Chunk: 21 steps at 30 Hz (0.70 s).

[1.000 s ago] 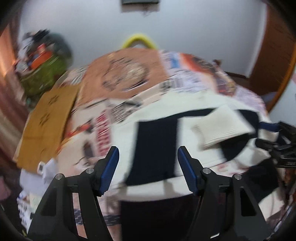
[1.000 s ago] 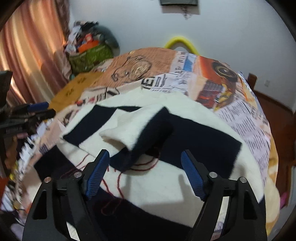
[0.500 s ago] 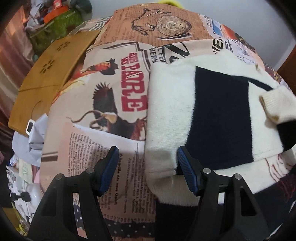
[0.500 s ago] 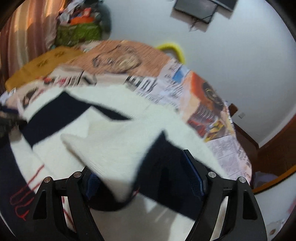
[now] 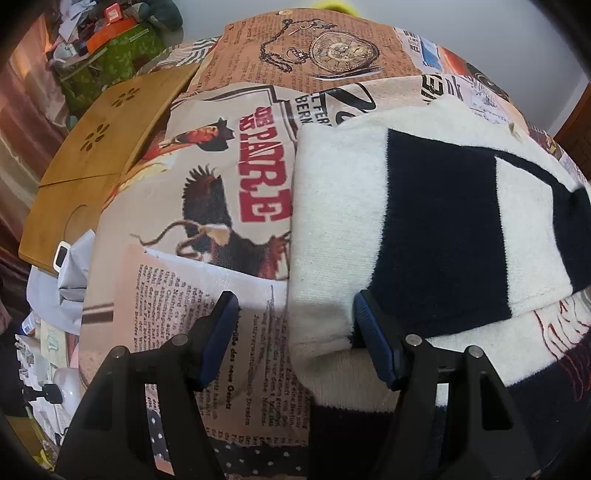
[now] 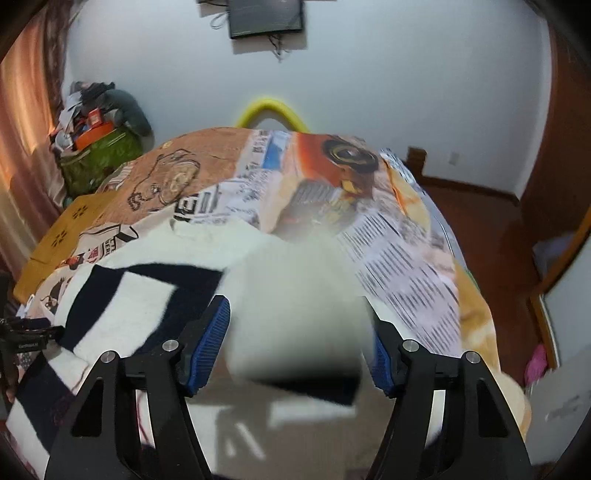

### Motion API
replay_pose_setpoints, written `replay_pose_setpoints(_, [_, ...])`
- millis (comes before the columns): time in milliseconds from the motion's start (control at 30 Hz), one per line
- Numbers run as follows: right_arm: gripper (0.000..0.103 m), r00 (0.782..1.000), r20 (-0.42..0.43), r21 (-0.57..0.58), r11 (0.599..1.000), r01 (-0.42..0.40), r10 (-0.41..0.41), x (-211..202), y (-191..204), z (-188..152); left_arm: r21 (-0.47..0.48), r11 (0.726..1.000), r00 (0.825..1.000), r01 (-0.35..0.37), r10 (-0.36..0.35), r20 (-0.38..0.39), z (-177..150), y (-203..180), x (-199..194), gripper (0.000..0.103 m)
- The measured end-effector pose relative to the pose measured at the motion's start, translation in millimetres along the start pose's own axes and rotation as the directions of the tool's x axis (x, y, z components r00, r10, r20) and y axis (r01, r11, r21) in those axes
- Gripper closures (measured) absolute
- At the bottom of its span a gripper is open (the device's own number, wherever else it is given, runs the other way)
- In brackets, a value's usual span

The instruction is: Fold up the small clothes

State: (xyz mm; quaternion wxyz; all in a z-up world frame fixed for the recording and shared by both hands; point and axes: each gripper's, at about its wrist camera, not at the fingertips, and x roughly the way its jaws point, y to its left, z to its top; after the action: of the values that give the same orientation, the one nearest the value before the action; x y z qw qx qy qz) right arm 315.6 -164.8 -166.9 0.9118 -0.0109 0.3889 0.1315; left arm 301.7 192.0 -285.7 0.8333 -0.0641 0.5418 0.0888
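Two grippers are in play, one in each of your hands, both over the bed. Nearest you in the left wrist view, your left gripper (image 5: 293, 338) points steeply down with its jaws standing apart. The folded cream corner of the sweater (image 5: 424, 229) lies between them: the pad on the right of the picture touches the fabric edge, while the other pad hangs over the bare bedspread (image 5: 207, 295), so nothing is pinched. The sweater, cream with wide navy bands and some red stitching at its lower right, lies spread on the bed to the right of this gripper.

Your right gripper (image 6: 297, 338) has just been closing its jaws. A cream fold of the sweater (image 6: 295, 295), with a navy edge showing underneath, fills the space between the blue pads. That fold is blurred, so you cannot tell whether the pads press it or merely flank it.

Farther out, the bedspread shows newsprint, a bird and red lettering, then a pocket watch on orange. A wooden lap table (image 5: 96, 147) sits on the left side of the bed. Beyond the bed's far end stand a yellow arch (image 6: 273, 110), a green bin (image 6: 96, 158) heaped with clutter, a white wall and a dark screen (image 6: 264, 16) mounted high.
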Motion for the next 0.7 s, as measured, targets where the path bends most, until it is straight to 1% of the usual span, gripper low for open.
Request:
replay_pose_setpoints(67, [0.039,0.999,-0.018,0.025,0.999,-0.045,0.045,-4,-9,-5,0.006,1.000,1.000,-0.002,0.002,0.001,1,0,-2,0.038])
replay_pose_setpoints(167, [0.039,0.997,-0.036,0.034,0.997,-0.067,0.068,-5,-17,-10,0.006,1.000,1.000,0.017,-0.017,0.006,5,1,-5,0.038])
replay_pose_setpoints(267, [0.039,0.996,-0.045,0.056,0.996,-0.069,0.072,-4,-26,-12,-0.023,0.997,0.998,0.068,-0.069,-0.001,12,5,-4,0.040])
replay_pose_setpoints(333, [0.039,0.994,-0.053,0.077,0.993,-0.086,0.090,-2,-30,-14,-0.042,0.993,0.994,0.106,-0.107,-0.022,20,5,3,0.046])
replay_pose_setpoints(367, [0.039,0.994,-0.059,0.080,0.993,-0.092,0.097,-1,-31,-15,-0.045,0.991,0.992,0.125,-0.126,-0.032,23,5,6,0.048])
replay_pose_setpoints(400, [0.040,0.993,-0.064,0.081,0.992,-0.096,0.101,-1,-33,-16,-0.046,0.989,0.989,0.139,-0.141,-0.037,26,4,9,0.050])
replay_pose_setpoints(433, [0.041,0.991,-0.075,0.079,0.992,-0.102,0.108,1,-33,-18,-0.050,0.986,0.986,0.162,-0.164,-0.042,30,3,12,0.057])
replay_pose_setpoints(500, [0.044,0.987,-0.094,0.077,0.990,-0.120,0.127,4,-32,-22,-0.069,0.978,0.979,0.198,-0.201,-0.041,36,2,14,0.066])
replay_pose_setpoints(533, [0.044,0.985,-0.102,0.075,0.989,-0.131,0.138,5,-32,-23,-0.076,0.977,0.979,0.199,-0.202,-0.035,37,2,14,0.073])
replay_pose_setpoints(600, [0.045,0.981,-0.121,0.062,0.987,-0.147,0.153,9,-27,-26,-0.086,0.975,0.979,0.203,-0.205,-0.018,39,3,13,0.080])
replay_pose_setpoints(700, [0.045,0.973,-0.148,0.051,0.984,-0.170,0.176,17,-20,-30,-0.093,0.979,0.983,0.183,-0.182,0.010,36,7,7,0.090])
